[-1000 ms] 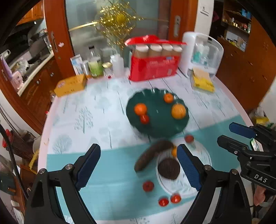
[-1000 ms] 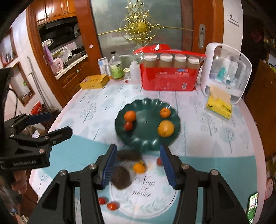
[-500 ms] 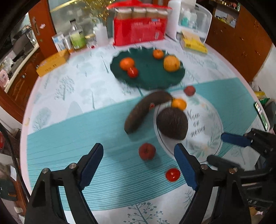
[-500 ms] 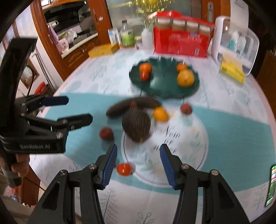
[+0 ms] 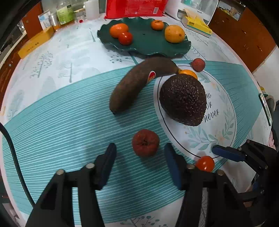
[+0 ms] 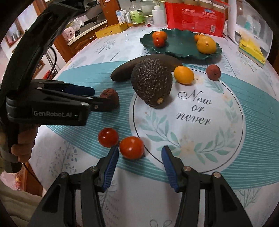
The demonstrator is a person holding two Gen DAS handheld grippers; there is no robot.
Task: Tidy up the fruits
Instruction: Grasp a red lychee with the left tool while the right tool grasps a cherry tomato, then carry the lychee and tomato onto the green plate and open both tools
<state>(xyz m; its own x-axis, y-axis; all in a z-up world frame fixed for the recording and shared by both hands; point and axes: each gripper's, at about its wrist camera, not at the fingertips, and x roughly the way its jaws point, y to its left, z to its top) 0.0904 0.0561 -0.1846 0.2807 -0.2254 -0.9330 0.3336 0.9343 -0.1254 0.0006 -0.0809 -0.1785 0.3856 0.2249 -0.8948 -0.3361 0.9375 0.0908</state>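
My left gripper point(image 5: 139, 153) is open, its jaws on either side of a dark red wrinkled fruit point(image 5: 145, 142) on the teal cloth; that fruit also shows in the right wrist view point(image 6: 109, 96). My right gripper point(image 6: 139, 155) is open just in front of a cherry tomato point(image 6: 132, 147), with a second tomato point(image 6: 108, 137) to its left. A dark avocado point(image 5: 183, 100), a brown banana point(image 5: 137, 83), a small orange fruit point(image 6: 184, 75) and a lychee point(image 6: 213, 72) lie further on. A green plate point(image 5: 146, 43) holds several fruits.
A red package point(image 6: 195, 19), bottles point(image 6: 136, 14), a yellow box point(image 6: 111, 30) and a tissue pack point(image 6: 251, 50) stand along the far side of the table. A phone point(image 5: 265, 109) lies at the right edge.
Both grippers have come down and forward toward the table. The left now straddles the dark red fruit, and the right has reached the cherry tomatoes.
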